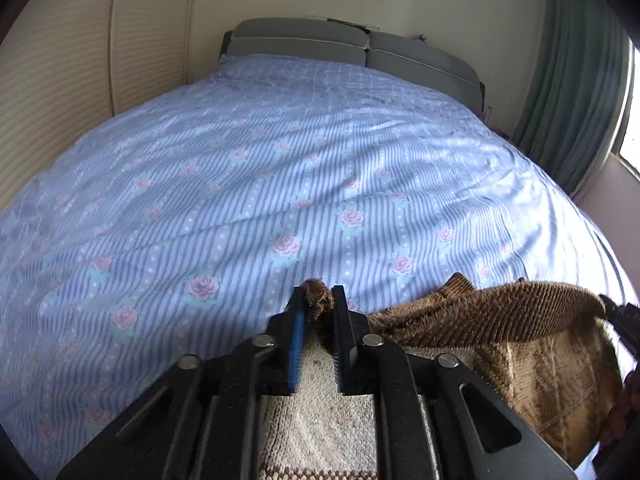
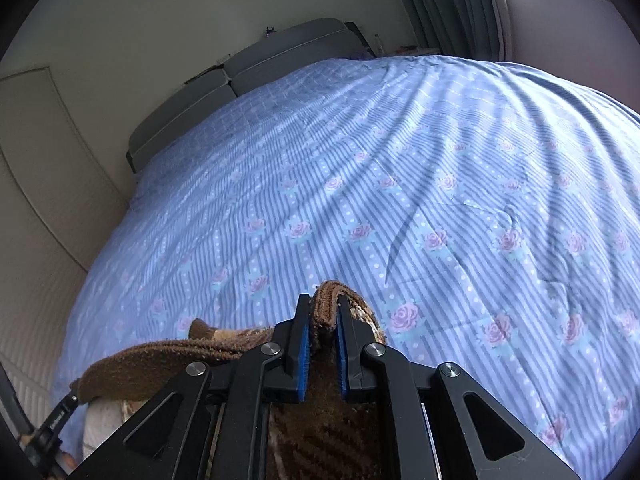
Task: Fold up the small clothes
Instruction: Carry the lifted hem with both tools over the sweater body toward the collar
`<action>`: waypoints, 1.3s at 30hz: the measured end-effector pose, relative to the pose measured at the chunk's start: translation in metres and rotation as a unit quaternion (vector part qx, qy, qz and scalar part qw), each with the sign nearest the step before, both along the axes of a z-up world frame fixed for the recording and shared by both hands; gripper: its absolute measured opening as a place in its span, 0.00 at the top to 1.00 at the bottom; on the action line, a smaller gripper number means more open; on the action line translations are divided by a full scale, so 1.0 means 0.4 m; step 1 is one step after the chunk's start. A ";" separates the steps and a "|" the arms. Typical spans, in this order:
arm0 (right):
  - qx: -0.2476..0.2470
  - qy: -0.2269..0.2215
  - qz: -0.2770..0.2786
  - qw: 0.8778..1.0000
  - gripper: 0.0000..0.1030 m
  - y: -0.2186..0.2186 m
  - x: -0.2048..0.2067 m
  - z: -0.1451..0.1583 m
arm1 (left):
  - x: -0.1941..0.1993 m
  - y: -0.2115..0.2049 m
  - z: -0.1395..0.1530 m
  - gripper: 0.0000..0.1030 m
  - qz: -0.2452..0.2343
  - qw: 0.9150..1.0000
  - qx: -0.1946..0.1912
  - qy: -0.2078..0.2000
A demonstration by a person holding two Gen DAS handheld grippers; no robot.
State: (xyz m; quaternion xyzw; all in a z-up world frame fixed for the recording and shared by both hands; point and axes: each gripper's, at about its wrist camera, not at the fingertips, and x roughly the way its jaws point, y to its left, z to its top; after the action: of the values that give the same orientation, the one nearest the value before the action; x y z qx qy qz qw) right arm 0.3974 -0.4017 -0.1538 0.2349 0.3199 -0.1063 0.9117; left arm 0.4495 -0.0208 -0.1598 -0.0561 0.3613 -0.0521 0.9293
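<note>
A small brown and beige knitted garment [image 1: 500,324] hangs between my two grippers above the bed. My left gripper [image 1: 318,300] is shut on one brown edge of it; the beige knit drapes below the jaws. My right gripper [image 2: 323,308] is shut on another brown ribbed edge of the same garment [image 2: 160,364], which stretches away to the lower left toward the left gripper's tip [image 2: 60,416]. The right gripper's tip shows at the right edge of the left wrist view [image 1: 624,316].
A large bed with a blue striped, rose-patterned cover [image 1: 280,168] fills both views. A grey padded headboard [image 1: 352,48] stands at the far end. Cream wardrobe doors [image 1: 60,92] are on the left, a green curtain [image 1: 580,80] and window on the right.
</note>
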 end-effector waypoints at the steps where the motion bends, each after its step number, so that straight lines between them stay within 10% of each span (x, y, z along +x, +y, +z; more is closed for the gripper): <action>1: -0.007 -0.004 0.002 1.000 0.86 0.004 -0.001 0.002 | -0.005 0.000 0.006 0.64 0.001 1.000 0.004 -0.004; 7: -0.062 0.001 -0.010 0.998 0.49 0.038 -0.019 0.037 | -0.046 0.004 0.035 0.56 -0.014 0.999 0.031 -0.011; 19: -0.192 0.027 0.042 0.980 0.44 0.114 -0.094 0.055 | -0.079 0.043 0.012 0.49 -0.007 1.000 0.022 0.011; 39: -0.166 0.087 0.036 0.982 0.44 0.107 -0.042 -0.029 | -0.076 0.054 -0.075 0.43 0.021 0.998 0.038 0.054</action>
State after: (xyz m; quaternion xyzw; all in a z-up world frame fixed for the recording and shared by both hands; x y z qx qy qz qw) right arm 0.3807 -0.3588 -0.1656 0.0580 0.3839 -0.1452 0.9100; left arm 0.4191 0.0007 -0.1897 -0.0316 0.4116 -0.0156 0.9107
